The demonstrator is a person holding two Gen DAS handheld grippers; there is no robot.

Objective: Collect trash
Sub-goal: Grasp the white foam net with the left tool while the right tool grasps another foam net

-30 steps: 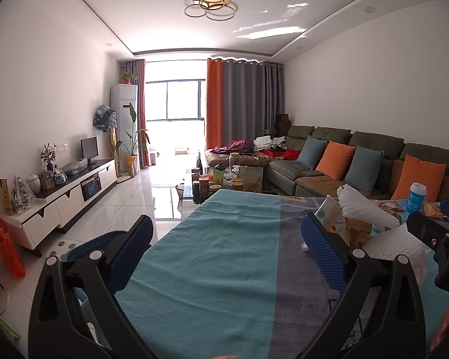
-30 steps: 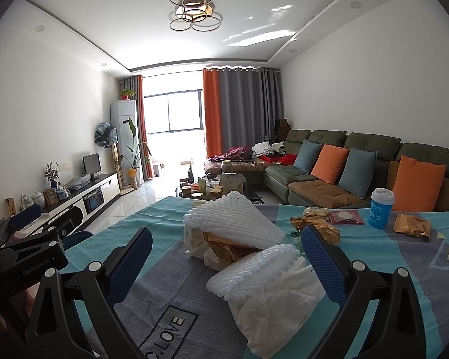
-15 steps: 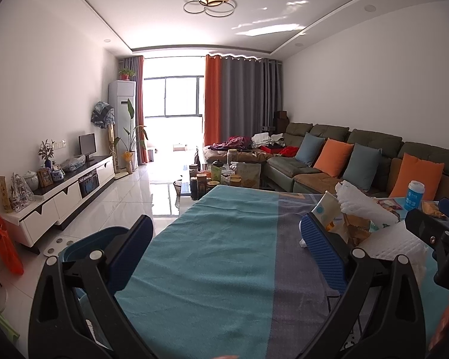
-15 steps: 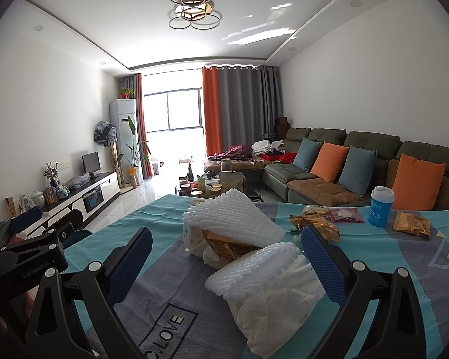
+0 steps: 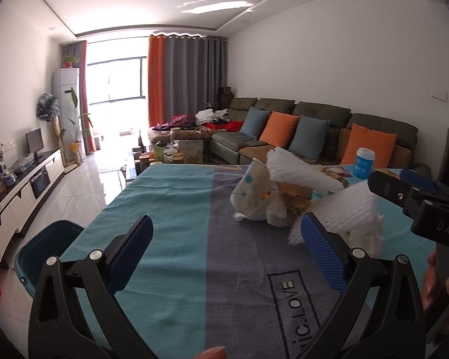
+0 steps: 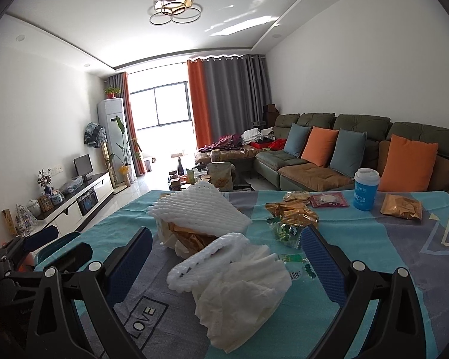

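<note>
Trash (image 6: pixel 224 257) of white foam netting and crumpled tissue lies mid-bench (image 6: pixel 374 239), partly hidden behind the right tool (image 6: pixel 226 257); both it and the left tool (image 5: pixel 224 249) gape wide, gripping nothing.

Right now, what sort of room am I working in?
Most likely a home living room. A green sectional sofa with orange and blue cushions lines the right wall, a low TV cabinet runs along the left, and trash sits on a table covered by a teal and grey cloth.
</note>
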